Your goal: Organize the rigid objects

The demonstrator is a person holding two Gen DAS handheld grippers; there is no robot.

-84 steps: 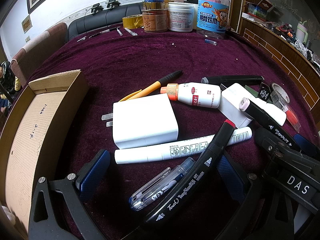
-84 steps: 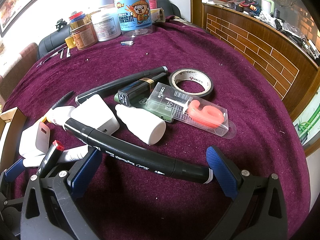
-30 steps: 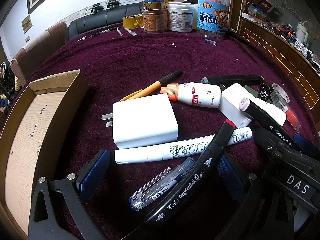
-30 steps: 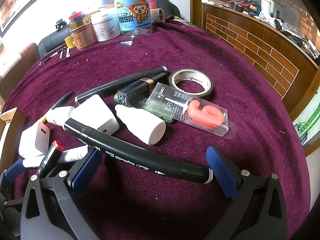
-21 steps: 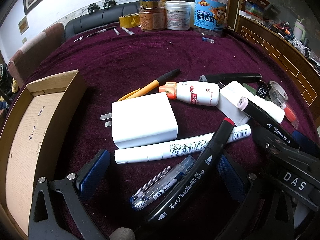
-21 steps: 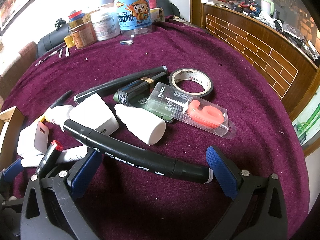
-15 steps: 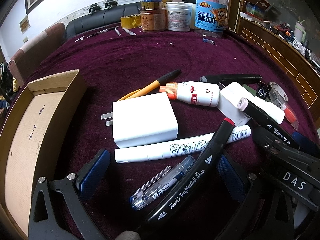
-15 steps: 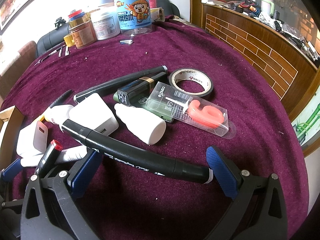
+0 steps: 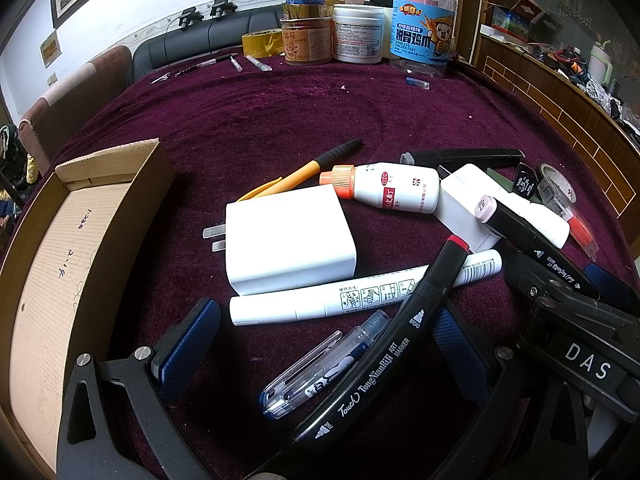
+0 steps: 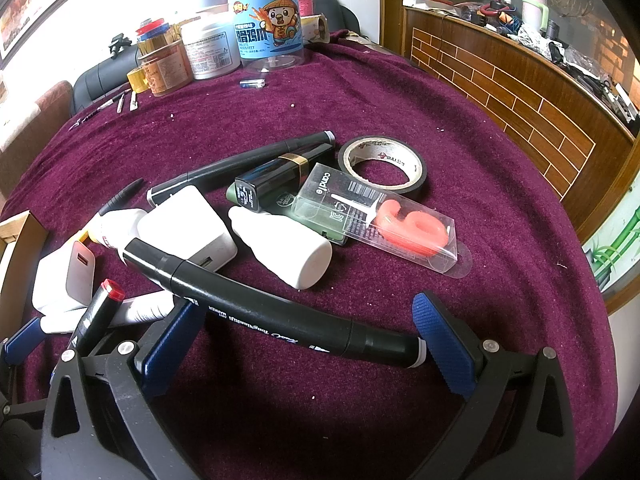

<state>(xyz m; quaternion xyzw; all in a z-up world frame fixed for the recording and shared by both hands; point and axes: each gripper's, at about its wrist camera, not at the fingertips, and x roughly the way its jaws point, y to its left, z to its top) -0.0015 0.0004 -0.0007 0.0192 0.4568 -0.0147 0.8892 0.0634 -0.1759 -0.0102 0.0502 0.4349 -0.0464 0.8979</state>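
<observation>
Small rigid items lie in a heap on the purple cloth. My left gripper (image 9: pixel 320 344) is open low over the near side of the heap, with a clear pen (image 9: pixel 324 368) and a red-capped black art marker (image 9: pixel 384 344) lying between its fingers. Just beyond are a white marker pen (image 9: pixel 360 292), a white charger (image 9: pixel 288 236) and an orange-capped white bottle (image 9: pixel 388 192). My right gripper (image 10: pixel 308 344) is open too, and a long black marker (image 10: pixel 272 312) lies across the gap, untouched. An open cardboard box (image 9: pixel 132 208) stands at the left.
A tape roll (image 10: pixel 382 164), a boxed red candle (image 10: pixel 384 220), a white bottle (image 10: pixel 288 248) and a dark tube (image 10: pixel 280 176) lie further out. Jars (image 9: pixel 420 40) line the table's far edge. A wooden counter (image 10: pixel 520 92) runs along the right. The right gripper's frame (image 9: pixel 580 344) crowds the left view.
The left view wobbled slightly and settled back. Nothing on the table has moved and both grippers stay open.
</observation>
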